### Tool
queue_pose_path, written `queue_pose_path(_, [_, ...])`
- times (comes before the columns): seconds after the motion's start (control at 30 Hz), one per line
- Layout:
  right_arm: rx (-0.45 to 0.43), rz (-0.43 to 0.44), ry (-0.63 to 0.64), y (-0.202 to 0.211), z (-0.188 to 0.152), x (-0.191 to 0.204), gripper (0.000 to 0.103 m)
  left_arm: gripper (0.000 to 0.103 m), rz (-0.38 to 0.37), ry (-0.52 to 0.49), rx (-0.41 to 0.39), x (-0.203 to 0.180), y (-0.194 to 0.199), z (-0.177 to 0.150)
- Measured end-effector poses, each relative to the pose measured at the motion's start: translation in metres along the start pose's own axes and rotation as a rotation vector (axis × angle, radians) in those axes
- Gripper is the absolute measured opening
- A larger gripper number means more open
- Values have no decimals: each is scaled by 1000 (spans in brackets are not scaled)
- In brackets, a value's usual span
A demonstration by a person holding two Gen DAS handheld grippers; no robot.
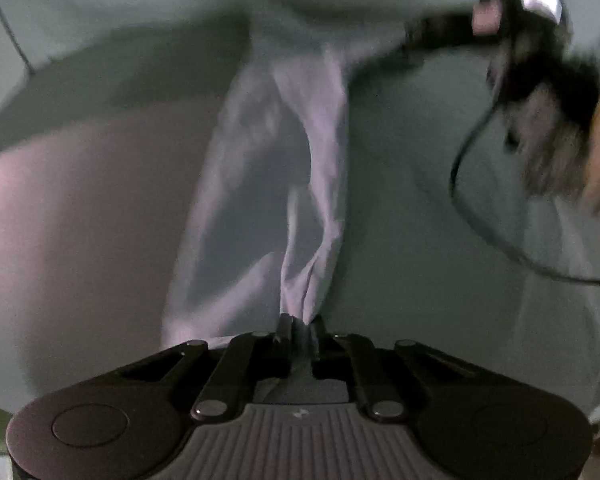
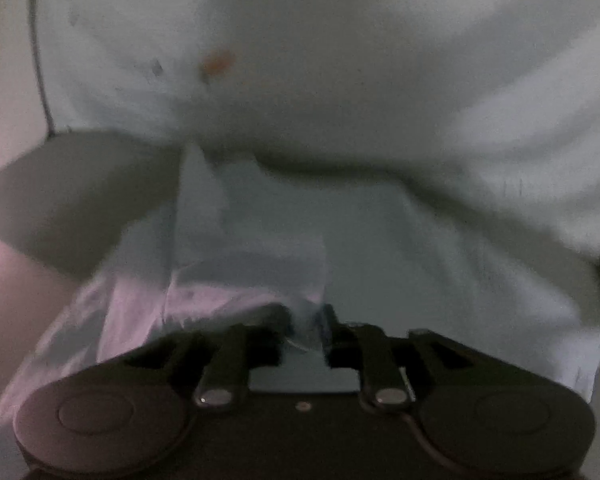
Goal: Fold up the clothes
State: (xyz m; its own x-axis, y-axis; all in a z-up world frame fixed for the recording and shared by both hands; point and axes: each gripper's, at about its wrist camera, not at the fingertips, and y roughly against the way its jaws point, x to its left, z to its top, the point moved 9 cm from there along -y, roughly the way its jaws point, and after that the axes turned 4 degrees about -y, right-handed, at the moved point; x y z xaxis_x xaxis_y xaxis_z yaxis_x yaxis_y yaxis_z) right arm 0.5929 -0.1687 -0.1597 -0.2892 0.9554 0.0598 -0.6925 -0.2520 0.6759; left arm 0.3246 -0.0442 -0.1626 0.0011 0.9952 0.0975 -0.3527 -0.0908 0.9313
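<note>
Both cameras are riding on the grippers, looking steeply down and very close. The left gripper camera is facing along the pale garment; the right gripper camera is sharing that same cloth.

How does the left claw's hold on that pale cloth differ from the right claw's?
The left claw pinches a narrow, bunched twist of the pale cloth, which runs away from it in a long rope-like strip. The right claw grips a flatter, wider fold, its jaws set slightly further apart. The right view is blurrier. Both are closed on the same light fabric.
</note>
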Motion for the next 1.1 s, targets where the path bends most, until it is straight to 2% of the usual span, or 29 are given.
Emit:
queue_pose_path(0.03, [26,-3,-24,2,-8,-6,30,21,4,-19,7,-4,-1,-3])
queue_pose_path(0.07, [17,4,-41,12,-15,-7,32,29,-2,-32,-11,-6,5,-4])
queue_pose_path(0.1, [8,10,-59,23,-22,-9,41,42,-23,-34,-36,-5,15,-4])
queue_pose_path(0.13, [-1,17,-77,34,-29,-11,48,49,-43,-21,-66,-2,27,-5])
queue_pose_path(0.2, [6,56,-128,53,-46,-9,48,71,-58,22,-131,9,51,-9])
queue_pose_path(0.23, [20,86,-161,62,-56,-5,48,74,-38,43,-151,17,59,-12])
queue_pose_path(0.33, [92,198,-273,84,-98,15,48,74,54,99,-160,50,65,-30])
queue_pose_path(0.4, [164,308,-336,101,-131,32,48,74,75,137,-142,66,59,-42])
queue_pose_path(0.43, [191,330,-332,105,-141,41,48,74,81,143,-138,72,55,-46])
queue_pose_path(0.5, [243,373,-323,114,-161,60,48,74,52,164,-137,75,52,-50])
queue_pose_path(0.6, [274,389,-257,120,-176,76,48,71,-62,252,-127,72,39,-46])
queue_pose_path(0.63, [276,389,-248,121,-177,77,48,65,-95,278,-120,67,35,-46])
queue_pose_path(0.67, [274,387,-243,123,-178,77,48,39,-120,287,-105,61,32,-47])
queue_pose_path(0.7, [268,384,-239,126,-178,75,48,30,-132,264,-89,52,31,-47])
queue_pose_path(0.77, [248,369,-241,134,-176,68,48,31,-113,118,-105,20,40,-47])
queue_pose_path(0.83, [249,345,-267,137,-179,58,48,38,-99,-53,-104,-11,49,-50])
queue_pose_path(0.9, [258,336,-306,141,-186,51,48,65,-141,-179,-82,-35,53,-57])
queue_pose_path(0.93, [262,332,-325,144,-189,47,48,69,-170,-221,-74,-44,56,-60])
queue_pose_path(1.03, [273,334,-359,150,-199,51,48,69,-295,-296,-32,-59,62,-75])
queue_pose_path(1.1, [276,345,-401,156,-205,57,48,70,-335,-326,-22,-58,65,-81])
